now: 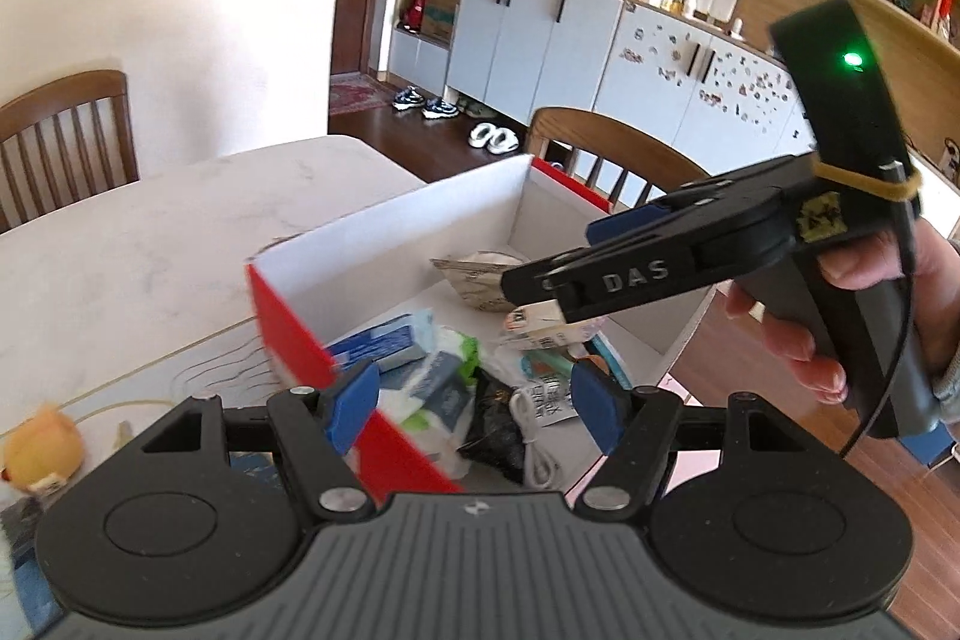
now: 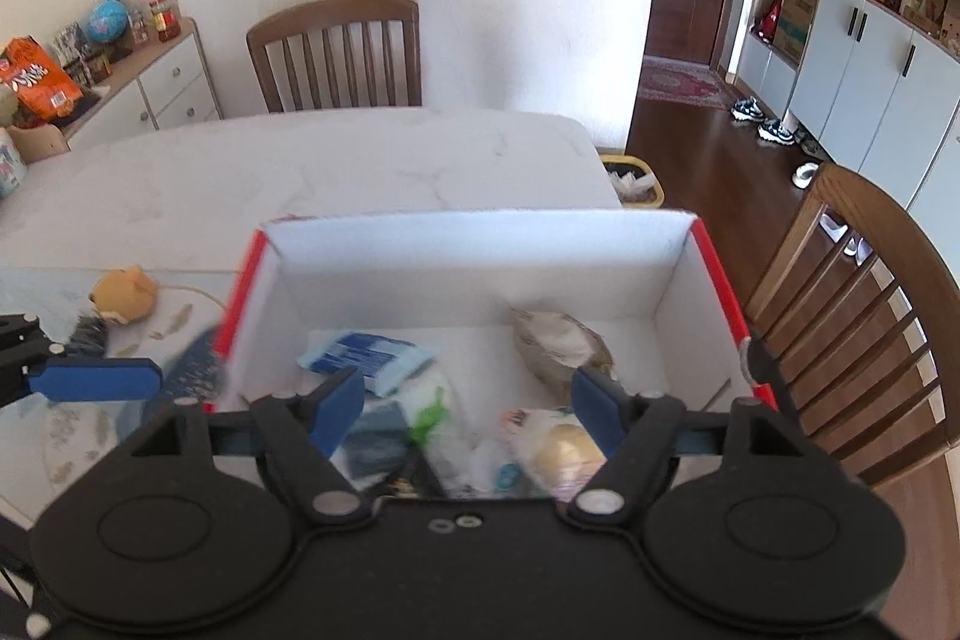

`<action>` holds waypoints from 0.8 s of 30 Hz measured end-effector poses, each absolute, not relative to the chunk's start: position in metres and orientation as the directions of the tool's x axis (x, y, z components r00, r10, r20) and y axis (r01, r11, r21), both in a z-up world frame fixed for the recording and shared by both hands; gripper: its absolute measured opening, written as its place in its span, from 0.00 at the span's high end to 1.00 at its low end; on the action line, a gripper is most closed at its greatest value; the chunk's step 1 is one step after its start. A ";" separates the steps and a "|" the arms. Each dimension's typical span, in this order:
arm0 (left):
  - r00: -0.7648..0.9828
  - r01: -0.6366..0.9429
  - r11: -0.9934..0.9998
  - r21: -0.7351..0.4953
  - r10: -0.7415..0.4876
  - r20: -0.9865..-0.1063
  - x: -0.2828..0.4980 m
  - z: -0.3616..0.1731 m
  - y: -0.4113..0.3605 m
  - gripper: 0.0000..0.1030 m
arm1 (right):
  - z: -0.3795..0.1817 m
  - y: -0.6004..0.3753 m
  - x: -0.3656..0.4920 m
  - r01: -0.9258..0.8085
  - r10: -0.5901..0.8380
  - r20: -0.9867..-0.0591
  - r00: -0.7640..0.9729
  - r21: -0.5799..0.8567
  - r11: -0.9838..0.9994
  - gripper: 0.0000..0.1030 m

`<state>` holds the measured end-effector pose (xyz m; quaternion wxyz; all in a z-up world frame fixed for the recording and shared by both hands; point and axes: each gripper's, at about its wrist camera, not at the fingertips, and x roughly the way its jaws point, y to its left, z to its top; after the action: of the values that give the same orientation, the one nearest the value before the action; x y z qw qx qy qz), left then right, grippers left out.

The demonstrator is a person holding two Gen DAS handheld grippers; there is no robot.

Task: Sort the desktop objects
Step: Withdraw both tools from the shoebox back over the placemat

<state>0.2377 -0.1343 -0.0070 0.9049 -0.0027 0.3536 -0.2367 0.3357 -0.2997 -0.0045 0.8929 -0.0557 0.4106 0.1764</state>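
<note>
Two sets of tongs hang over the red-sided box (image 2: 717,280), which fills the lower middle of both views and sits on the pale desk (image 2: 360,160). The left tongs (image 1: 474,400) stand spread with nothing between the blue pads. The right tongs (image 2: 468,412) are likewise parted and empty; seen from the left wrist they reach in from the right of the frame, and a small cream packet (image 1: 540,325) lies just under their tips, though whether it touches them I cannot tell.

The box already holds a blue-and-white tissue pack (image 2: 366,355), a crumpled grey-brown pouch (image 2: 561,346) near its far right corner, a black foil bag (image 1: 495,430) and a white coiled cable (image 1: 540,460). All look light and soft; the foil and plastic wraps would likely be slippery, so a pinch across a flat seam or the thick middle should hold best.

Still out on the desk, at the left edge, lies a yellow plush toy (image 2: 123,293): light, squashy, best taken around the body.

The lower contents are blurred and partly covered by the tongs' bodies, so some labels and shapes stay unclear. A dark thing beside the plush toy is too smeared to name.
</note>
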 end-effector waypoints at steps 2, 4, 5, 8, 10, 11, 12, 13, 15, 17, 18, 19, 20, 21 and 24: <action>0.651 0.409 0.897 -0.168 -0.416 -0.635 0.234 -0.004 -0.121 0.28 | 0.002 -0.290 0.329 -0.358 0.274 -0.743 0.611 0.050 0.933 0.25; 0.665 0.399 0.903 -0.158 -0.404 -0.628 0.229 -0.001 -0.108 0.24 | 0.007 -0.279 0.325 -0.357 0.278 -0.735 0.619 0.052 0.933 0.25; 0.671 0.394 0.907 -0.148 -0.395 -0.628 0.227 0.000 -0.102 0.23 | 0.010 -0.272 0.322 -0.359 0.282 -0.731 0.621 0.055 0.932 0.24; 0.691 0.375 0.919 -0.122 -0.365 -0.624 0.221 0.002 -0.081 0.19 | 0.013 -0.249 0.318 -0.369 0.289 -0.725 0.626 0.051 0.928 0.24; 0.707 0.358 0.928 -0.103 -0.342 -0.619 0.217 0.003 -0.067 0.16 | 0.015 -0.232 0.316 -0.380 0.298 -0.720 0.626 0.052 0.924 0.23; 0.715 0.347 0.933 -0.096 -0.330 -0.617 0.214 0.003 -0.059 0.15 | 0.014 -0.224 0.316 -0.385 0.302 -0.718 0.626 0.052 0.921 0.23; 0.721 0.337 0.937 -0.093 -0.320 -0.615 0.213 0.003 -0.051 0.13 | 0.014 -0.215 0.315 -0.393 0.308 -0.716 0.626 0.051 0.918 0.23; 0.726 0.327 0.941 -0.091 -0.312 -0.613 0.211 0.002 -0.043 0.11 | 0.015 -0.206 0.313 -0.400 0.312 -0.715 0.626 0.049 0.915 0.22; 0.740 0.304 0.949 -0.082 -0.289 -0.607 0.207 0.000 -0.026 0.04 | 0.014 -0.187 0.312 -0.413 0.319 -0.712 0.626 0.044 0.910 0.20; 0.753 0.279 0.957 -0.076 -0.267 -0.602 0.205 -0.003 -0.010 0.00 | 0.013 -0.169 0.312 -0.425 0.323 -0.709 0.627 0.036 0.904 0.18; 0.755 0.270 0.960 -0.076 -0.260 -0.602 0.204 -0.005 -0.003 0.00 | 0.012 -0.161 0.311 -0.432 0.328 -0.706 0.628 0.035 0.901 0.17; 0.757 0.259 0.963 -0.075 -0.251 -0.603 0.204 -0.008 0.004 0.00 | 0.011 -0.153 0.311 -0.437 0.332 -0.704 0.627 0.034 0.899 0.16; 0.761 0.246 0.967 -0.074 -0.240 -0.603 0.203 -0.010 0.010 0.00 | 0.010 -0.145 0.311 -0.444 0.338 -0.701 0.628 0.034 0.895 0.14; 0.762 0.235 0.969 -0.074 -0.231 -0.605 0.202 -0.013 0.016 0.00 | 0.009 -0.138 0.310 -0.450 0.344 -0.696 0.630 0.035 0.892 0.13; 0.766 0.190 0.979 -0.070 -0.192 -0.614 0.201 -0.023 0.032 0.00 | 0.005 -0.116 0.311 -0.460 0.357 -0.692 0.627 0.041 0.887 0.12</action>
<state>0.2015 0.0321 -0.0232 0.9396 -0.0019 0.3270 -0.1017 0.3110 -0.1157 0.0046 0.8993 -0.0701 0.3672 0.2270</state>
